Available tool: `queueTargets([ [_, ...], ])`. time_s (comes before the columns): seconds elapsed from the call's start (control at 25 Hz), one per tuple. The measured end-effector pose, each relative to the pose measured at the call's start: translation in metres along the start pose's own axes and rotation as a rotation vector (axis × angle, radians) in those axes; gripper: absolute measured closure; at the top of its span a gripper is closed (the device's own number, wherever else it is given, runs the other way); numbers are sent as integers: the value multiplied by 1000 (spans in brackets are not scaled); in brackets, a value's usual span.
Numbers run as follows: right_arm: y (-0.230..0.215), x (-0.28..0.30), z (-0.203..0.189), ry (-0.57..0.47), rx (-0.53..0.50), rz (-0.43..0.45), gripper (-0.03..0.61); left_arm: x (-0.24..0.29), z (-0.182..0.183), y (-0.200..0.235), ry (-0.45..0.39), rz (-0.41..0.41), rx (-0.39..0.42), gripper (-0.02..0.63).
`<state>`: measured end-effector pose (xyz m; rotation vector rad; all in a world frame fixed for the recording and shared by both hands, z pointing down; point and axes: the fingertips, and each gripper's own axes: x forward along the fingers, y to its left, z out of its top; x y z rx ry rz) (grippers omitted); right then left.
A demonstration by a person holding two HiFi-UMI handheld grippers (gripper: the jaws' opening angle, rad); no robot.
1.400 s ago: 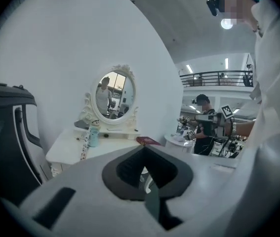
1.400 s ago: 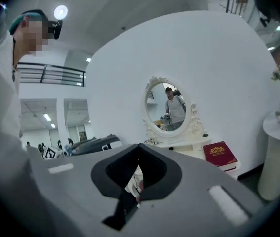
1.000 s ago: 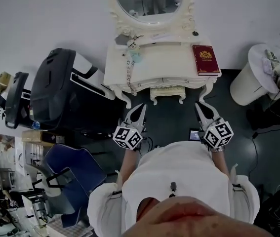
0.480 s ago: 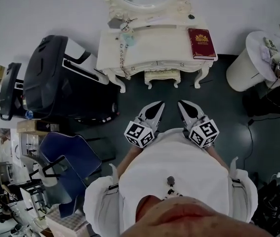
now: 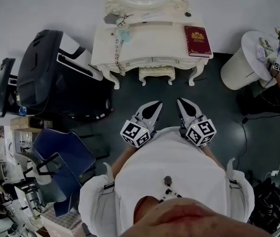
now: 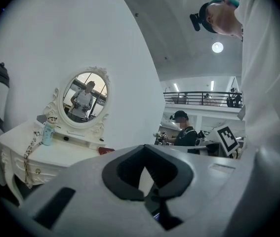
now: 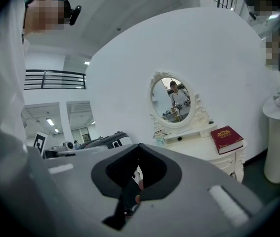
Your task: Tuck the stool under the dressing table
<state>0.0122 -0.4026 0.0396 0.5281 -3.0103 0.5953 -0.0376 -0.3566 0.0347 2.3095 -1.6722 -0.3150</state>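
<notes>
One stool (image 5: 156, 73), tucked under dressing table (image 5: 154, 41)

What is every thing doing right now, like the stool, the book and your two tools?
Stool: tucked under the dressing table, between its front legs.
Red book: closed, lying flat on the dressing table.
Bead string: hanging over the table's front edge.
Left tool: shut, empty.
Right tool: shut, empty.

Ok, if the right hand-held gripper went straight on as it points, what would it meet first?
Likely the mirror, near its left edge, or the wall beside it. The right hand-held gripper aims over the table; nothing nearer shows, though depth is unclear.
</notes>
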Motion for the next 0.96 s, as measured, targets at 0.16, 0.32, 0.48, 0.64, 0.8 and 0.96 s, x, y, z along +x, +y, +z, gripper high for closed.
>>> queueTargets([
  [0.16,9,3,-3,13,-22,26,572,2,-3,-3,21,-22,0,607],
  [0.32,8,5,-3,15,-24,25,572,1,-3,-3,19,-20,9,607],
  [0.48,10,5,-5,26,-22,38,572,0,-4,-3,22,-10,4,606],
  [0.64,11,6,-6,25,-13,42,572,0,-6,-1,31,-5,-5,607],
  [0.8,5,4,-7,30,2,34,572,1,-8,-1,34,3,-12,606],
  [0.96,1,4,-7,31,10,30,572,4,-10,1,38,6,-25,607],
])
